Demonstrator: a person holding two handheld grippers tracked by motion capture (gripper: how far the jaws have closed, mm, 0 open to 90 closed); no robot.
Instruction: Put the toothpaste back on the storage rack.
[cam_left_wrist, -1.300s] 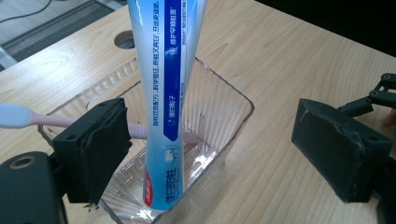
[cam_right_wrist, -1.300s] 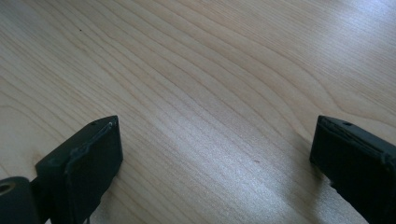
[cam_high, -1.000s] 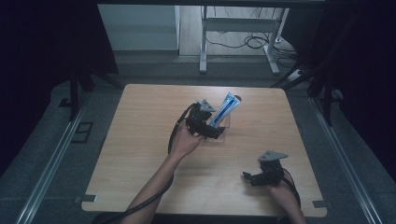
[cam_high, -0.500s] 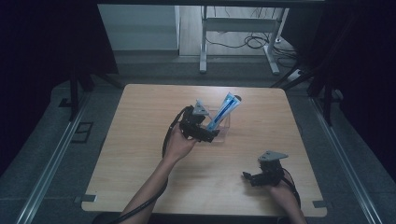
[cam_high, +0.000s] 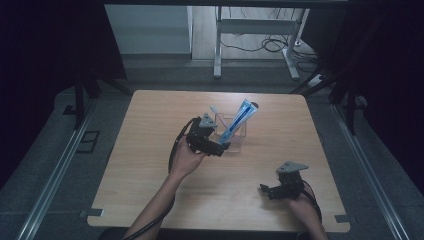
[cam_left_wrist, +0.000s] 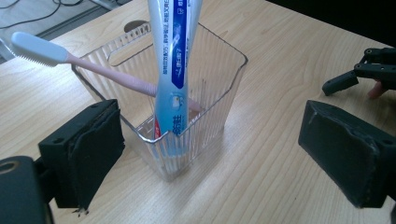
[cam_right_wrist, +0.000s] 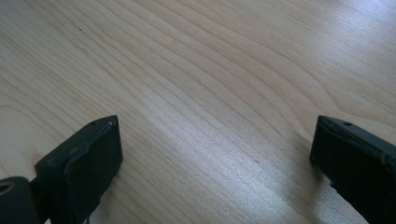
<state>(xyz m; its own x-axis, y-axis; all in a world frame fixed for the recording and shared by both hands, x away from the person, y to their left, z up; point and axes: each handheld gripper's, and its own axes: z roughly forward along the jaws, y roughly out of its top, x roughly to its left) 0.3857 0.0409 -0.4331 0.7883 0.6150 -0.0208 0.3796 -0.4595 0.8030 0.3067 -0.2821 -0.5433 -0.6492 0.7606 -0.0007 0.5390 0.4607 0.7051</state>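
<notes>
Left gripper (cam_high: 220, 148), black, two-jawed, held in the person's left hand (cam_high: 186, 159): jaws spread wide, nothing between the pads touching them. In the left gripper view the clear ribbed plastic cup (cam_left_wrist: 187, 93) stands upright on the table just beyond the jaw tips, centred in the gap but apart from both pads. Inside it leans a blue-and-white toothpaste tube (cam_left_wrist: 175, 70), lower end down in the cup, upper part rising out past the rim. A pink-handled toothbrush with a white head (cam_left_wrist: 32, 48) also rests in the cup, head sticking out over the left rim in that view.

High view: cup (cam_high: 234, 131) sits a little far of table centre on the light wooden table (cam_high: 150, 150); tube (cam_high: 238, 121) tilts up toward the far right; left gripper lies at the cup's near-left side, close against it.

Right gripper (cam_high: 268, 190), black, held in the person's right hand (cam_high: 305, 206) near the near-right edge of the table, well apart from the cup. Jaws spread wide in its own view (cam_right_wrist: 210, 154), bare wood grain between them, gripping nothing. It also appears far right in the left gripper view (cam_left_wrist: 359, 74).
</notes>
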